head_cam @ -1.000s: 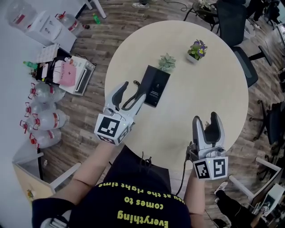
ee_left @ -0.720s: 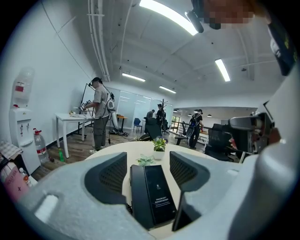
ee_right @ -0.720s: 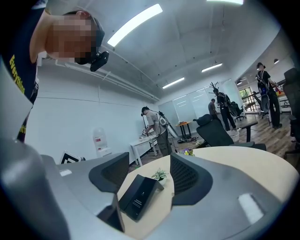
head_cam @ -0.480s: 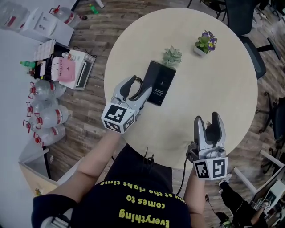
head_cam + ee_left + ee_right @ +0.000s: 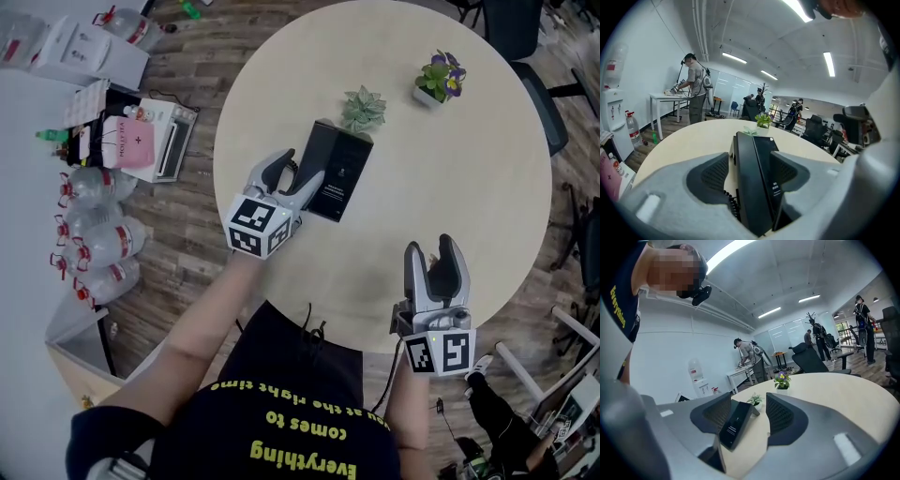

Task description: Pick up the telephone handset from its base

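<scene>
Left gripper (image 5: 292,174): jaws apart, astride the telephone handset (image 5: 749,183). Handset is black, glossy and slab-like, seated on its base (image 5: 343,171) at 9 o'clock of the round table (image 5: 450,187) centre. Coiled cord (image 5: 731,203) runs along its left. Near end cut off; right pad's contact unclear. Right gripper (image 5: 431,249), at 5 o'clock: jaws closing, nothing between.

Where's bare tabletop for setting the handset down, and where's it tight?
Free: the right half of the table, bordered by the telephone, the flower pot and the right rim; also the near strip between telephone and near rim. Crowded: the left side, where the left claw straddles the telephone and the succulent sits behind it.
</scene>
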`<action>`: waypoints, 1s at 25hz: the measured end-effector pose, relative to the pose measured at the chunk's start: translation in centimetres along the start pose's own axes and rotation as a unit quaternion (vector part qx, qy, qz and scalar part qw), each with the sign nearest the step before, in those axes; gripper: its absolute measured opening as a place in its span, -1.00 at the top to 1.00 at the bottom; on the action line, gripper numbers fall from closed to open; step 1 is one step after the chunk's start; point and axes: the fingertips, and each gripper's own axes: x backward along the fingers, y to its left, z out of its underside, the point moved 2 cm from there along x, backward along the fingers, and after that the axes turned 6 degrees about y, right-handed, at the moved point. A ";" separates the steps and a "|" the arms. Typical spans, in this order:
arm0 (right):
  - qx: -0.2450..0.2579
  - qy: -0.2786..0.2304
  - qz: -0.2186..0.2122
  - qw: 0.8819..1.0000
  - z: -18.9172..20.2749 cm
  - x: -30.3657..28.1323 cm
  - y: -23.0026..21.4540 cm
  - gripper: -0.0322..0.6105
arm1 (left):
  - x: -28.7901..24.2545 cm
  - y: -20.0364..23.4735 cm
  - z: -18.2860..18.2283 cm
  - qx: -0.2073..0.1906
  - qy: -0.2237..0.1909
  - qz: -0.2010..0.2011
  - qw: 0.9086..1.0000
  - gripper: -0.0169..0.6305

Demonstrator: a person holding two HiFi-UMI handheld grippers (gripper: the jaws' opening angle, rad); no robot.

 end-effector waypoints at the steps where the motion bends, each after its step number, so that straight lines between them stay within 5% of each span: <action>1: 0.000 0.004 0.000 1.000 0.2 -0.1 0.0 0.14 | -0.2 0.1 0.1 0.000 0.002 0.002 1.000 0.07; 25: -0.002 0.029 0.000 1.000 1.2 -0.5 -0.1 0.31 | -2.7 0.1 2.2 0.028 0.065 0.042 0.997 0.29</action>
